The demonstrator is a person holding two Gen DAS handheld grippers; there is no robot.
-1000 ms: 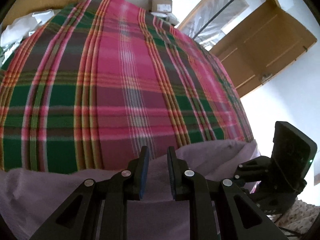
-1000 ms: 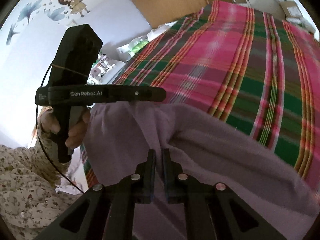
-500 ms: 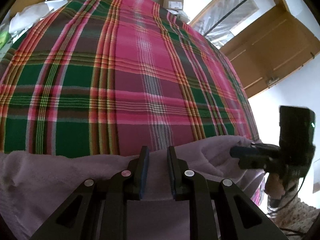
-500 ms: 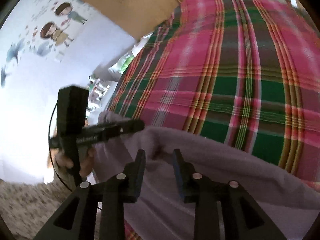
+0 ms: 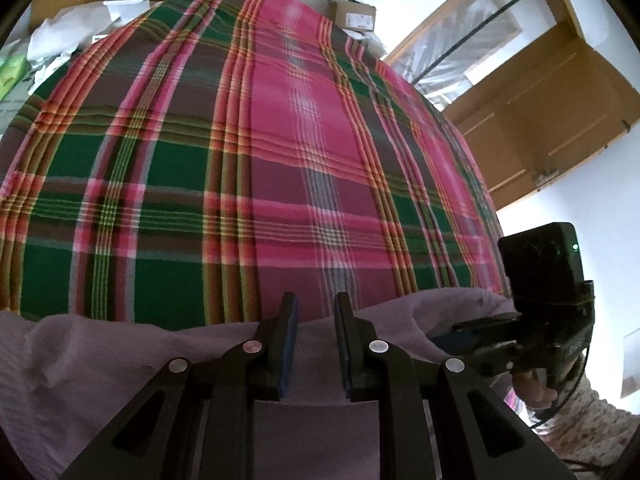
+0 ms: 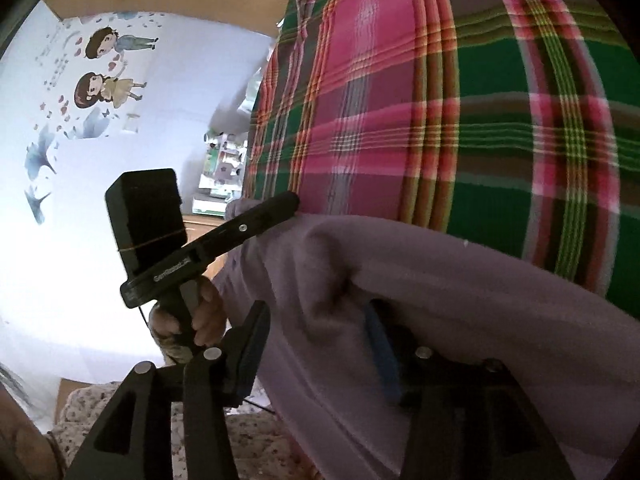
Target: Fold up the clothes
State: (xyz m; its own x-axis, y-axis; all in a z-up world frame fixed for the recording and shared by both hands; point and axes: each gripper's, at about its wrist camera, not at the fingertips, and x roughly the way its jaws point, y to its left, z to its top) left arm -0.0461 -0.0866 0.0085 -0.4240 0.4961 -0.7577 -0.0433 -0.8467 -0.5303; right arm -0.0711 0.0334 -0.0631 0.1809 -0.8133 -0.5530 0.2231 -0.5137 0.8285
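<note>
A lavender garment [image 5: 120, 360] lies bunched along the near edge of a bed covered by a pink and green plaid blanket [image 5: 280, 160]. My left gripper [image 5: 316, 300] is shut on a fold of it, with cloth filling the narrow gap between the pads. Seen from the right wrist, the left gripper [image 6: 288, 202] pinches the garment's [image 6: 440, 280] far corner above the blanket [image 6: 440, 100]. My right gripper [image 6: 316, 316] stands wide open, and cloth hangs loose between its spread fingers. It also shows in the left wrist view as the right gripper [image 5: 444, 336], at the garment's right end.
Wooden wardrobe doors [image 5: 540, 120] stand beyond the bed's right side. A cardboard box [image 5: 352, 16] and white bags [image 5: 68, 32] sit past the far end. A wall with cartoon stickers [image 6: 108, 64] and a cluttered shelf [image 6: 220, 172] lie to the left. A hand [image 6: 200, 312] grips the left handle.
The right gripper went from shut on the garment to wide open and let the cloth go. Both grippers moved apart along the garment's edge. The left one kept its grip.
</note>
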